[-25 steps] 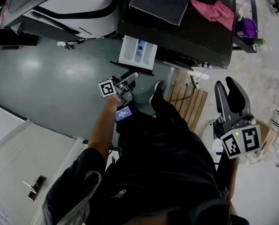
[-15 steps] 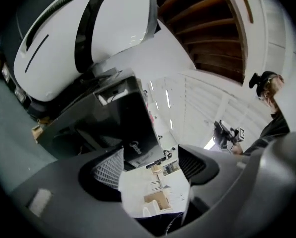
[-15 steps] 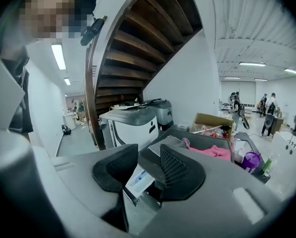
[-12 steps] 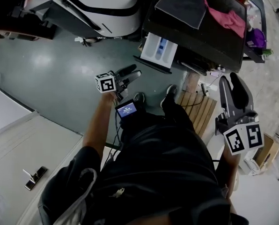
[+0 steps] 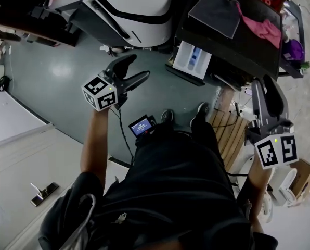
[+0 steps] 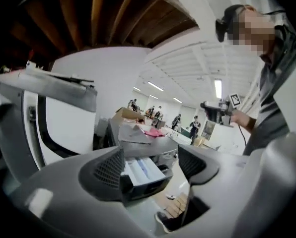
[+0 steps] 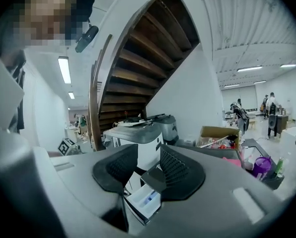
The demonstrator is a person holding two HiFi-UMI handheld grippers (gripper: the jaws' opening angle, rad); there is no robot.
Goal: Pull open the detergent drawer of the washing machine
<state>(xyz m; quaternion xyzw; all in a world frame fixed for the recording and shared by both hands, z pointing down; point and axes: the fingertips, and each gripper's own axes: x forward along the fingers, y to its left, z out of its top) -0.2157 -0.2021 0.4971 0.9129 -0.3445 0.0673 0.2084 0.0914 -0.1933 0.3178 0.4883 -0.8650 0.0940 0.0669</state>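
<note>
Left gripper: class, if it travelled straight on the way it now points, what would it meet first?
Probably the open detergent drawer, framed between the left gripper's open, empty jaws. Depth is unclear, but nothing shows nearer.

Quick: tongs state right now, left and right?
Left tongs: open, empty; the pulled-out detergent drawer sits beyond them, not touched.
Right tongs: open, holding nothing.

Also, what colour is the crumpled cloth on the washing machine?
Pink crumpled cloth; clearest in head view.
</note>
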